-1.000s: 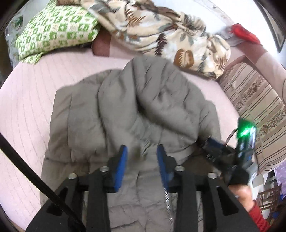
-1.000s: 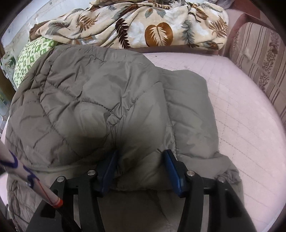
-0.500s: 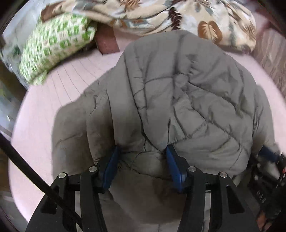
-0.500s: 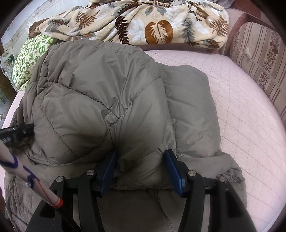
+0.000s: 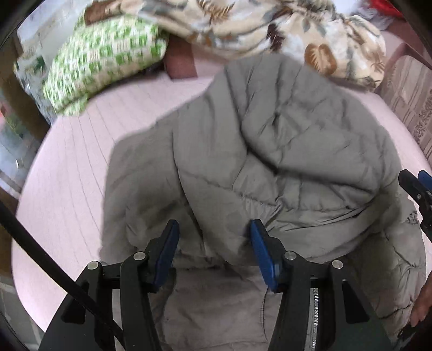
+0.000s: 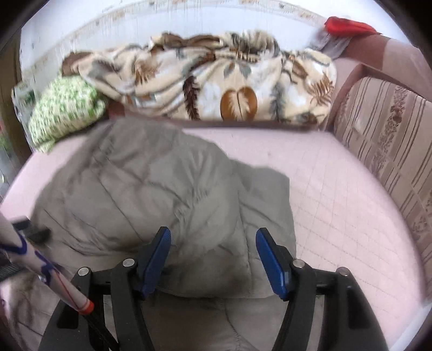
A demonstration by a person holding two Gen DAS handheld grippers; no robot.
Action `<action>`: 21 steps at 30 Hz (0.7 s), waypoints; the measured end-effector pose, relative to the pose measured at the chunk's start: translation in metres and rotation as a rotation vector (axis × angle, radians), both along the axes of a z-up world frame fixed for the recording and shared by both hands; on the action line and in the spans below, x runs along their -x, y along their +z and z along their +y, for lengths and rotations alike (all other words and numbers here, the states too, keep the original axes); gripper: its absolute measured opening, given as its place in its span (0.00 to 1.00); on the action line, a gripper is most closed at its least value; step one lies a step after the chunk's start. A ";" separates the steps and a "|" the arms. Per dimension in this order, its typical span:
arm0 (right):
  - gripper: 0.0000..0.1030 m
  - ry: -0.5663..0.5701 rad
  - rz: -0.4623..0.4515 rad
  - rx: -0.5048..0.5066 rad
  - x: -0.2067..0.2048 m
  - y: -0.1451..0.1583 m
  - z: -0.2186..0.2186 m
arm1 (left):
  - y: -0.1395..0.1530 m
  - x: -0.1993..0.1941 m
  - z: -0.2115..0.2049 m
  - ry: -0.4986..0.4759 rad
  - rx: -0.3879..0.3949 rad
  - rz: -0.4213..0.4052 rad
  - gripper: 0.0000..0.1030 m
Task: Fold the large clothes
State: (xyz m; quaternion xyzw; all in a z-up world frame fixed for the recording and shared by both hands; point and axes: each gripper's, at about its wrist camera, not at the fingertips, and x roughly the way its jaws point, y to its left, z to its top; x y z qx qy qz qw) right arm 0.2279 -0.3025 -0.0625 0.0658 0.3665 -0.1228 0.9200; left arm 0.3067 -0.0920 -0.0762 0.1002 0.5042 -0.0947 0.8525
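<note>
A large grey quilted jacket (image 5: 283, 162) lies on the pink bed (image 5: 81, 162), its upper part folded down over the lower part. My left gripper (image 5: 213, 243) is open, its blue pads on either side of the folded edge, not clamping it. My right gripper (image 6: 213, 251) is open too, over the jacket (image 6: 151, 194) near its right side. The right gripper's tip (image 5: 415, 186) shows at the right edge of the left wrist view.
A leaf-print blanket (image 6: 229, 83) and a green patterned pillow (image 5: 105, 59) lie at the head of the bed. A striped sofa arm (image 6: 388, 140) borders the right. A red item (image 6: 348, 25) sits on the far right corner. Bare pink mattress (image 6: 337, 202) lies right of the jacket.
Both grippers have opened wider and drawn back from the jacket's fold. The folded part has settled lower and flatter on the bed.
</note>
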 end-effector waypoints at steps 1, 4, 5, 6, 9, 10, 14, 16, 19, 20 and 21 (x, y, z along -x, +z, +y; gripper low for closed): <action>0.68 0.005 0.001 -0.003 -0.002 0.001 0.002 | -0.002 0.000 0.001 0.004 0.004 0.002 0.52; 0.67 0.009 0.058 0.000 -0.016 -0.015 0.005 | -0.002 0.002 0.000 -0.002 0.007 -0.009 0.52; 0.67 0.005 0.091 -0.004 -0.023 -0.026 0.006 | -0.001 0.002 0.000 -0.007 0.007 -0.009 0.52; 0.67 -0.001 0.131 -0.014 -0.029 -0.039 0.005 | 0.000 0.003 -0.001 -0.012 0.008 -0.007 0.52; 0.69 -0.012 0.158 -0.064 -0.033 -0.060 -0.002 | 0.005 0.009 0.000 -0.016 0.002 -0.017 0.52; 0.69 -0.013 0.153 -0.068 -0.032 -0.059 -0.003 | 0.008 0.012 0.001 -0.016 -0.003 -0.025 0.52; 0.69 -0.027 0.122 -0.061 -0.021 -0.043 -0.005 | 0.019 0.027 0.000 -0.027 -0.027 -0.063 0.52; 0.69 -0.032 0.095 -0.044 -0.012 -0.033 -0.005 | 0.023 0.035 0.001 -0.032 -0.031 -0.076 0.52; 0.69 -0.037 0.050 -0.030 0.001 -0.017 -0.002 | 0.029 0.045 0.002 -0.035 -0.026 -0.082 0.52; 0.69 -0.039 0.038 -0.031 0.004 -0.013 -0.002 | 0.030 0.047 0.003 -0.035 -0.025 -0.085 0.52; 0.69 -0.046 0.016 -0.033 0.007 -0.006 -0.001 | 0.032 0.050 0.003 -0.036 -0.024 -0.090 0.52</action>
